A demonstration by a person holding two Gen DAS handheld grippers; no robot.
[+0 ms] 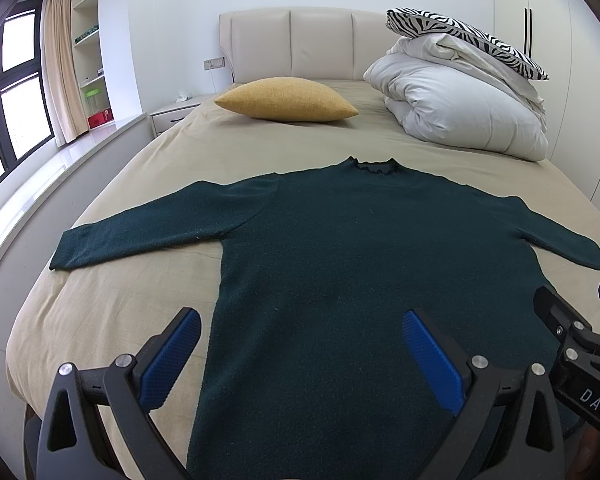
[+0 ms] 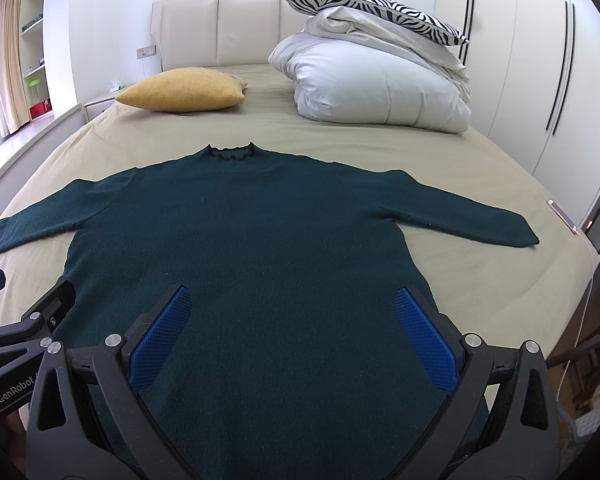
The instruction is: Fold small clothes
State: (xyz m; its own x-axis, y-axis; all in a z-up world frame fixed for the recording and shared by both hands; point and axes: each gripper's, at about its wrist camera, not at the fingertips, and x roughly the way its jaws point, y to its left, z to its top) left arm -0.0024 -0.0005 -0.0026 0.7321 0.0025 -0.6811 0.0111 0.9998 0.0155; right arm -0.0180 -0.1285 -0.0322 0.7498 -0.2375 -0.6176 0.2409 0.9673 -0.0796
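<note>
A dark green knitted sweater (image 1: 340, 248) (image 2: 240, 232) lies flat and face up on the beige bed sheet (image 1: 140, 184), both sleeves spread out sideways, collar toward the headboard. My left gripper (image 1: 302, 328) hovers open above the sweater's lower left part, blue pads wide apart and empty. My right gripper (image 2: 290, 304) hovers open above the lower right part of the body, also empty. The right gripper's fingers (image 1: 556, 312) show at the right edge of the left wrist view, and the left gripper's fingers (image 2: 56, 300) at the left edge of the right wrist view.
A mustard cushion (image 1: 286, 100) lies near the padded headboard (image 1: 292, 44). A folded white duvet (image 1: 460, 112) topped by a zebra-print pillow (image 1: 460, 36) sits at the far right. A phone (image 2: 562, 214) lies by the bed's right edge. Wardrobes stand right, a window ledge left.
</note>
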